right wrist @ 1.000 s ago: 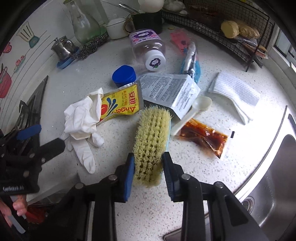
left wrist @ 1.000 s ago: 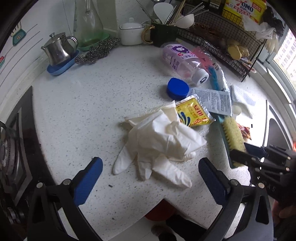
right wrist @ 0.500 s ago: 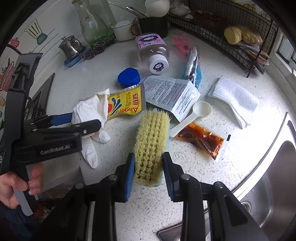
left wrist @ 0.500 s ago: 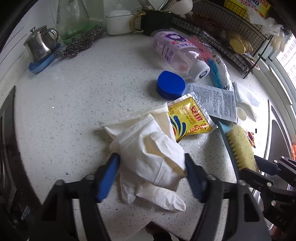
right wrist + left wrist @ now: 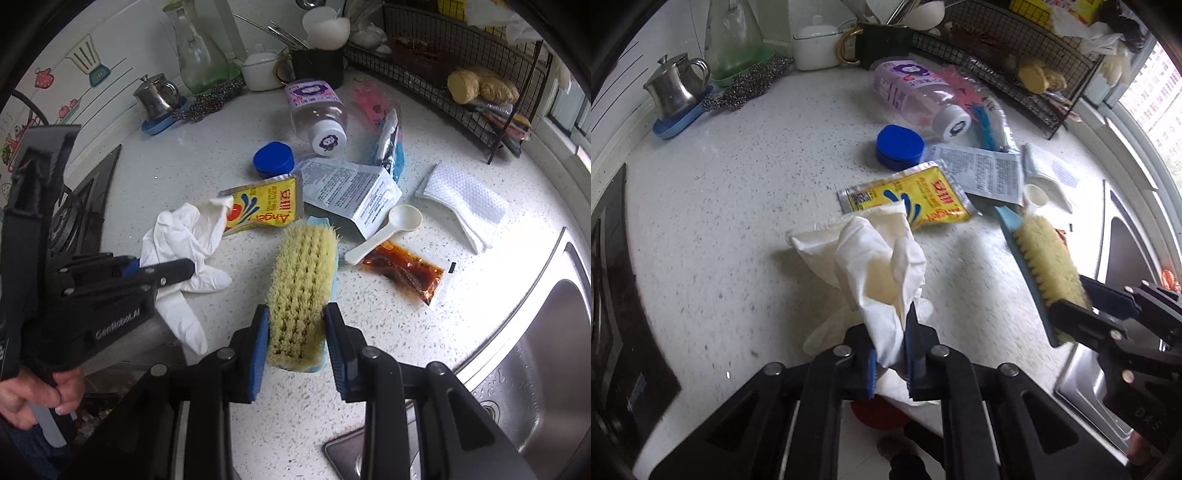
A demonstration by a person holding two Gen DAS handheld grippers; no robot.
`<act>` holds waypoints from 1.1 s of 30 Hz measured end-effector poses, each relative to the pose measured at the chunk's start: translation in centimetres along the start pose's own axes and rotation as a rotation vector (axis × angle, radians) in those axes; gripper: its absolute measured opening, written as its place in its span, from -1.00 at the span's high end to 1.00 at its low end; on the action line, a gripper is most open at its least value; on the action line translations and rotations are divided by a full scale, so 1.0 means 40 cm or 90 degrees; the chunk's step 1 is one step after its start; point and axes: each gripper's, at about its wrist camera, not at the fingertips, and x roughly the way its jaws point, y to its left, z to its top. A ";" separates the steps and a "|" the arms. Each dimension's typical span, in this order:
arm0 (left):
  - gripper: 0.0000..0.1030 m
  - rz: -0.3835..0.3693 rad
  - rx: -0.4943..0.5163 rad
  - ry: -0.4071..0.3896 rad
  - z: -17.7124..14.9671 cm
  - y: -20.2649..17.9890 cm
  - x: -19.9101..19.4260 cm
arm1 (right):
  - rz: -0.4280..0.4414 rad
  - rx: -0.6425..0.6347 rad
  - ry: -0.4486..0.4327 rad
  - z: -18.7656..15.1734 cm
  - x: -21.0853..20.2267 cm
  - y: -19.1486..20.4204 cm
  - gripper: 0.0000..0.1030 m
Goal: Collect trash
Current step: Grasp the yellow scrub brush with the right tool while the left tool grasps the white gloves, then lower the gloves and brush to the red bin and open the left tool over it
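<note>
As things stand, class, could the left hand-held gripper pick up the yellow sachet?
Probably not yet. The left hand-held gripper is shut on the white gloves, so its jaws are taken. The yellow sachet lies just beyond on the counter, with a glove edge overlapping one corner; nothing else blocks it.

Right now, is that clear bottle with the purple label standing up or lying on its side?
Lying on its side. The bottle rests lengthwise on the counter, its white cap facing the blue lid.
</note>
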 end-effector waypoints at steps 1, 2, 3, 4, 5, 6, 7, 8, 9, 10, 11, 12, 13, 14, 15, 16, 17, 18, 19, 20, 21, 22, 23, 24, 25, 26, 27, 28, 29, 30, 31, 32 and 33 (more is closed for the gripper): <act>0.82 -0.002 0.000 -0.003 -0.013 -0.003 -0.017 | -0.001 -0.005 -0.007 -0.004 -0.013 0.005 0.45; 0.82 -0.001 0.002 -0.007 -0.026 -0.008 -0.035 | 0.000 -0.008 -0.013 -0.010 -0.028 0.014 0.45; 0.82 -0.001 0.004 -0.011 -0.041 -0.010 -0.051 | 0.003 -0.010 -0.017 -0.017 -0.041 0.019 0.45; 0.82 -0.001 0.005 -0.016 -0.057 -0.011 -0.070 | 0.005 -0.013 -0.021 -0.024 -0.053 0.028 0.45; 0.82 0.000 0.005 -0.021 -0.072 -0.012 -0.090 | 0.007 -0.014 -0.025 -0.033 -0.064 0.037 0.45; 0.82 0.001 0.004 -0.027 -0.087 -0.011 -0.111 | 0.008 -0.017 -0.030 -0.044 -0.079 0.049 0.45; 0.82 0.004 0.002 -0.030 -0.102 -0.010 -0.130 | 0.009 -0.019 -0.033 -0.056 -0.090 0.065 0.45; 0.82 0.006 -0.001 -0.033 -0.119 -0.009 -0.148 | 0.012 -0.021 -0.037 -0.067 -0.103 0.076 0.45; 0.82 0.008 -0.004 -0.037 -0.138 -0.005 -0.171 | 0.015 -0.023 -0.039 -0.081 -0.116 0.088 0.45; 0.82 0.008 -0.006 -0.041 -0.155 -0.005 -0.190 | 0.017 -0.025 -0.042 -0.092 -0.128 0.100 0.45; 0.82 0.009 -0.009 -0.045 -0.173 -0.005 -0.209 | 0.018 -0.027 -0.046 -0.106 -0.140 0.113 0.45; 0.82 0.011 -0.011 -0.050 -0.193 -0.005 -0.231 | 0.020 -0.029 -0.049 -0.121 -0.153 0.125 0.45; 0.82 0.012 -0.012 -0.055 -0.212 -0.003 -0.249 | 0.022 -0.030 -0.053 -0.133 -0.163 0.136 0.45; 0.82 0.013 -0.013 -0.061 -0.237 -0.001 -0.271 | 0.023 -0.032 -0.057 -0.149 -0.174 0.147 0.45; 0.82 0.016 -0.012 -0.065 -0.253 -0.003 -0.282 | 0.025 -0.033 -0.061 -0.164 -0.185 0.158 0.45; 0.82 0.018 -0.012 -0.068 -0.272 -0.003 -0.295 | 0.027 -0.033 -0.064 -0.179 -0.192 0.167 0.45; 0.82 0.021 -0.013 -0.070 -0.293 -0.002 -0.308 | 0.030 -0.034 -0.064 -0.188 -0.196 0.176 0.45; 0.82 0.025 -0.014 -0.073 -0.317 -0.002 -0.320 | 0.033 -0.037 -0.066 -0.207 -0.206 0.187 0.45; 0.82 0.025 -0.015 -0.074 -0.337 -0.003 -0.331 | 0.035 -0.039 -0.067 -0.223 -0.214 0.196 0.45; 0.82 0.025 -0.017 -0.076 -0.363 -0.002 -0.344 | 0.035 -0.042 -0.068 -0.239 -0.222 0.208 0.45; 0.82 0.026 -0.018 -0.078 -0.383 -0.002 -0.353 | 0.035 -0.045 -0.070 -0.257 -0.230 0.220 0.45; 0.82 0.026 -0.019 -0.078 -0.402 -0.004 -0.361 | 0.036 -0.046 -0.070 -0.275 -0.237 0.230 0.45; 0.82 0.026 -0.019 -0.079 -0.425 -0.004 -0.370 | 0.037 -0.046 -0.070 -0.292 -0.242 0.234 0.45; 0.82 0.023 -0.019 -0.080 -0.447 -0.004 -0.378 | 0.038 -0.047 -0.069 -0.311 -0.248 0.243 0.45; 0.82 0.021 -0.019 -0.080 -0.469 -0.004 -0.384 | 0.039 -0.048 -0.069 -0.322 -0.250 0.247 0.45; 0.82 0.021 -0.020 -0.078 -0.489 -0.002 -0.386 | 0.040 -0.048 -0.068 -0.336 -0.252 0.254 0.45; 0.82 0.021 -0.021 -0.076 -0.509 0.000 -0.386 | 0.040 -0.049 -0.067 -0.352 -0.252 0.262 0.45; 0.82 0.018 -0.023 -0.073 -0.525 0.002 -0.386 | 0.038 -0.049 -0.064 -0.366 -0.250 0.269 0.46; 0.82 0.016 -0.026 -0.068 -0.541 0.006 -0.381 | 0.037 -0.049 -0.062 -0.379 -0.248 0.275 0.46; 0.82 0.015 -0.028 -0.062 -0.563 0.010 -0.377 | 0.036 -0.047 -0.056 -0.393 -0.242 0.279 0.46; 0.82 0.014 -0.031 -0.057 -0.579 0.014 -0.371 | 0.036 -0.045 -0.050 -0.406 -0.239 0.284 0.46; 0.82 0.012 -0.034 -0.053 -0.592 0.017 -0.364 | 0.039 -0.043 -0.042 -0.419 -0.229 0.287 0.46; 0.82 0.010 -0.038 -0.047 -0.607 0.021 -0.354 | 0.039 -0.043 -0.036 -0.433 -0.223 0.293 0.46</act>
